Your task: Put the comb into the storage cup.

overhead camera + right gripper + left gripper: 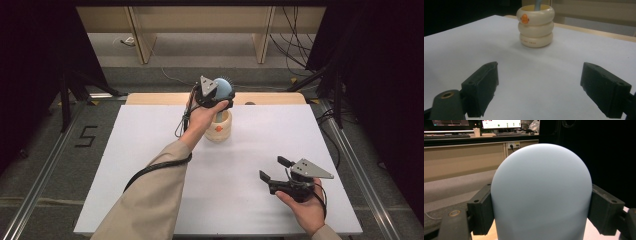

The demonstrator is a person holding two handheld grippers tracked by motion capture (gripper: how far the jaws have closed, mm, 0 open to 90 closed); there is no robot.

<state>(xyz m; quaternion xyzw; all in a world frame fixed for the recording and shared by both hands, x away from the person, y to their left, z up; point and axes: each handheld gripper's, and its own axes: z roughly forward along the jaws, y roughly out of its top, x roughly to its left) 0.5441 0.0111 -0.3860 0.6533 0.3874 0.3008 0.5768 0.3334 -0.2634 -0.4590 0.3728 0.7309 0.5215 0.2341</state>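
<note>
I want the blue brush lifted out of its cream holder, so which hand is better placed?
Left: the left claw is shut on the blue brush above the cream holder. The right claw is open, apart, near the table's front.

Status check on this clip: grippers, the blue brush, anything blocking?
Left gripper shut on blue brush head, its handle in cream holder. Right gripper open, empty, low over white table. Nothing blocking.

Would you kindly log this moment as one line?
left gripper: shut on blue brush head | brush handle in cream holder | right gripper: open, off to the side
</note>
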